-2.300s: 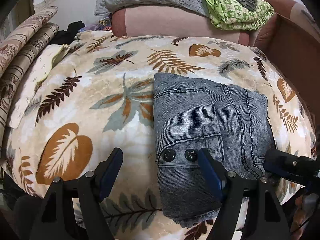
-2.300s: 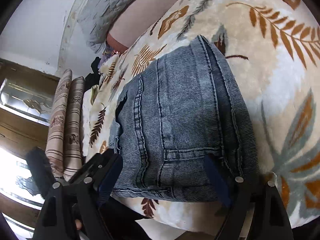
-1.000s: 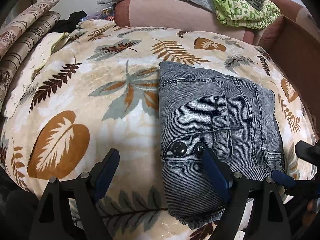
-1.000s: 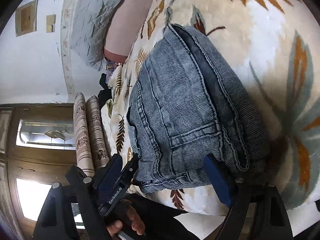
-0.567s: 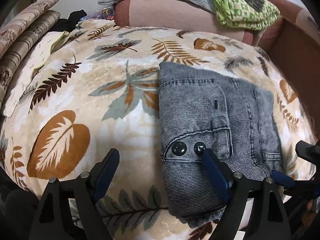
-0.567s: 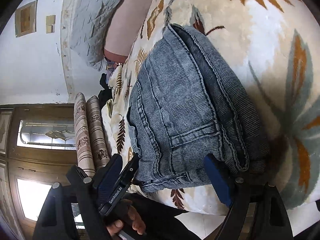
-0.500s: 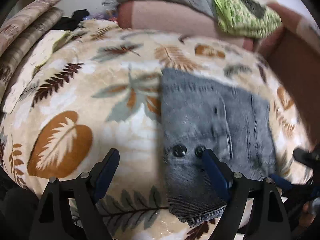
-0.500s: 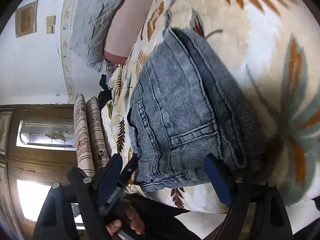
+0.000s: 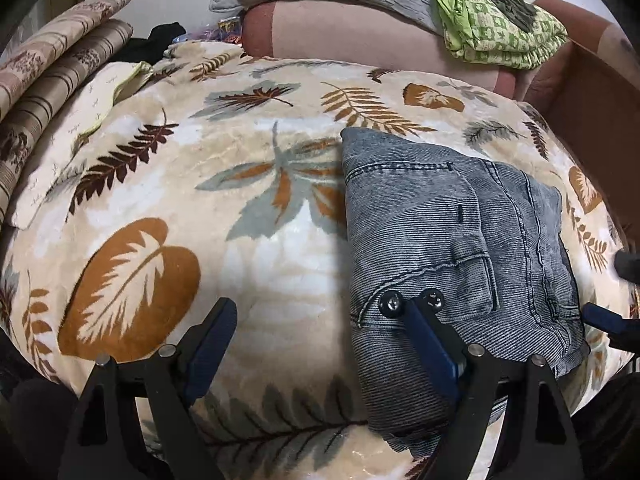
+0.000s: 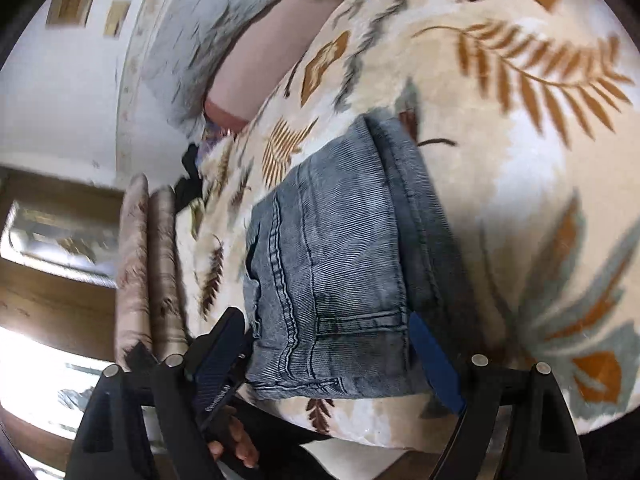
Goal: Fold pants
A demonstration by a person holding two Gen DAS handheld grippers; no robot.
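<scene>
Folded pants (image 9: 456, 248) are seen lying flat on the leaf-print blanket (image 9: 248, 208) covering the bed, toward its near right edge. Left claw (image 9: 316, 344) is spread wide, nothing gripped. Right claw (image 10: 332, 356) likewise gapes empty; that view is blurred, so contact with the denim cannot be judged.

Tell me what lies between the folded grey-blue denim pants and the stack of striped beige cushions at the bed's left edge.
Only leaf-print blanket and a pale pillow lie between folded denim pants and striped cushions; left wrist view.
</scene>
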